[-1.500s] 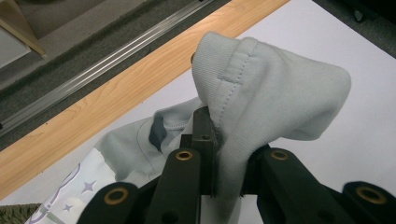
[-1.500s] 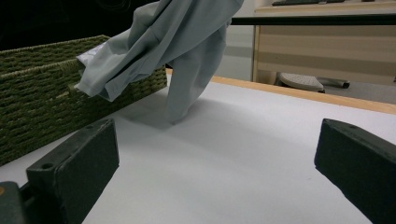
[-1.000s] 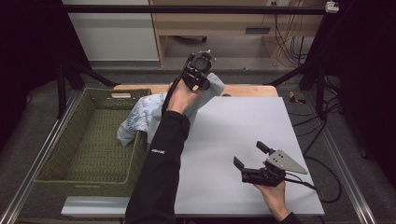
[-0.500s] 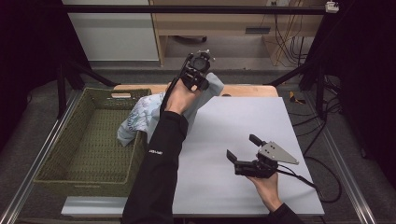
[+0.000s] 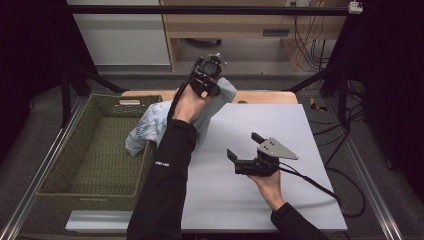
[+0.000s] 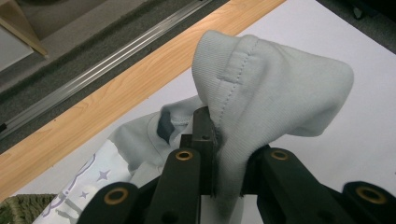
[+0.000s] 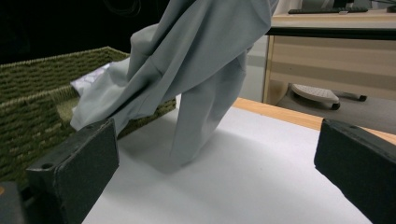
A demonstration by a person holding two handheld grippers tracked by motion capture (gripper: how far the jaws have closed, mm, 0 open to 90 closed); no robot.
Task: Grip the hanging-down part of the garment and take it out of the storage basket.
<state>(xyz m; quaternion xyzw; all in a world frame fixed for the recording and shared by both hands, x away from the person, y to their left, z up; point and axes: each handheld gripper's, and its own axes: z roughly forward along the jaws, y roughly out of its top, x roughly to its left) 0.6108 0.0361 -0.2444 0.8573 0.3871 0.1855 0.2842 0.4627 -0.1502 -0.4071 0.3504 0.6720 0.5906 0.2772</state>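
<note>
High view: left gripper [image 5: 206, 86] holds a pale blue garment [image 5: 150, 125] up over the far edge of the white table [image 5: 300, 125], cloth trailing down across the rim of the green woven basket [image 5: 75, 170]; right gripper [image 5: 246, 150] w/ jaws spread hovers mid-table. Left gripper view: jaws clamped on a ribbed hem of the garment [image 6: 266, 98]. Right gripper view: jaws wide apart, nothing btwn them, garment [image 7: 196, 70] hanging ahead, its lower end on the table, basket [image 7: 37, 93] beside it.

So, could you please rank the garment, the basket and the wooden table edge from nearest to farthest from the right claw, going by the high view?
1. Garment: up and left of the right claw, hanging from the left claw.
2. Wooden table edge: straight ahead, at the far side.
3. Basket: off the table's left side.
</note>
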